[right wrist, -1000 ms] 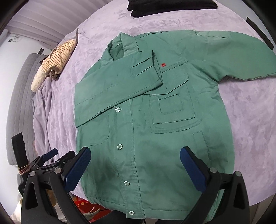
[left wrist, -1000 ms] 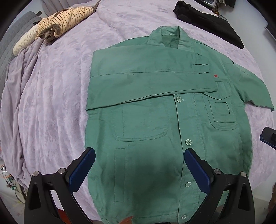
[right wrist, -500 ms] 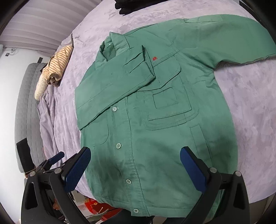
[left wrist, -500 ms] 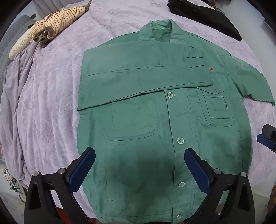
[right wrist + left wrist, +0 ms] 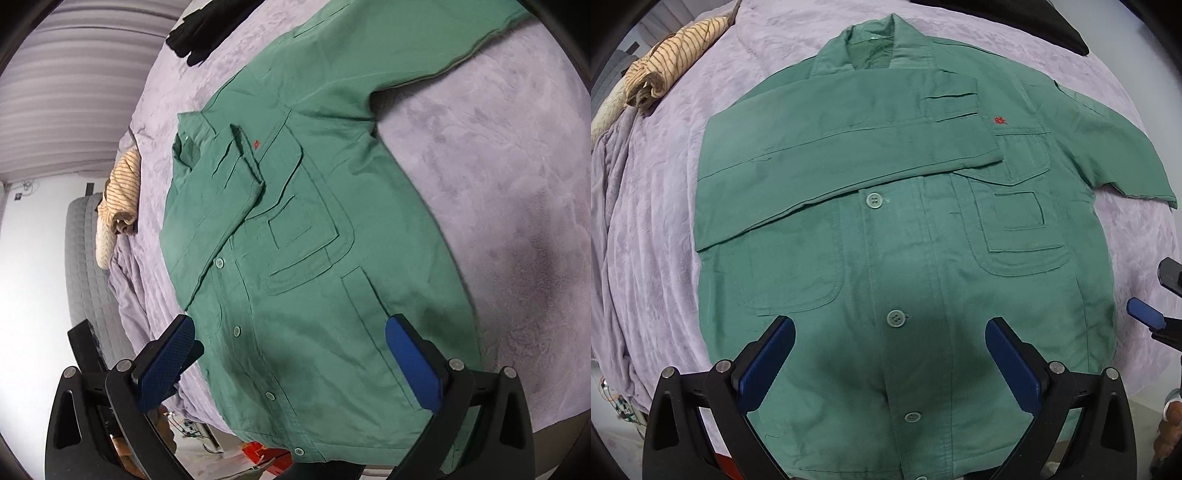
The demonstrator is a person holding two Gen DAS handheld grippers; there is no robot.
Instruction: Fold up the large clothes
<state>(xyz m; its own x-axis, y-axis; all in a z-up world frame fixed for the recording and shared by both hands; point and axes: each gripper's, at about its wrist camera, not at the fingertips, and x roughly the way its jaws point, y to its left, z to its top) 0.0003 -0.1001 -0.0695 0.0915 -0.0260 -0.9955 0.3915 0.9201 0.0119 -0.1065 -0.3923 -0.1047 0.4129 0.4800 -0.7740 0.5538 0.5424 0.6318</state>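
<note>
A green button-front jacket (image 5: 908, 236) is lying flat, face up, across a bed covered by a lilac blanket (image 5: 657, 221), its hem reaching the near edge. One sleeve is lying folded across the chest; the other sleeve (image 5: 417, 48) is stretching toward the far right corner. The left hand-held gripper (image 5: 890, 350) and the right hand-held gripper (image 5: 291, 350) are both hovering wide open over the hem, holding nothing. The cloth looks thick, soft and fairly heavy; the outstretched cuff seems the best place to pinch.
</note>
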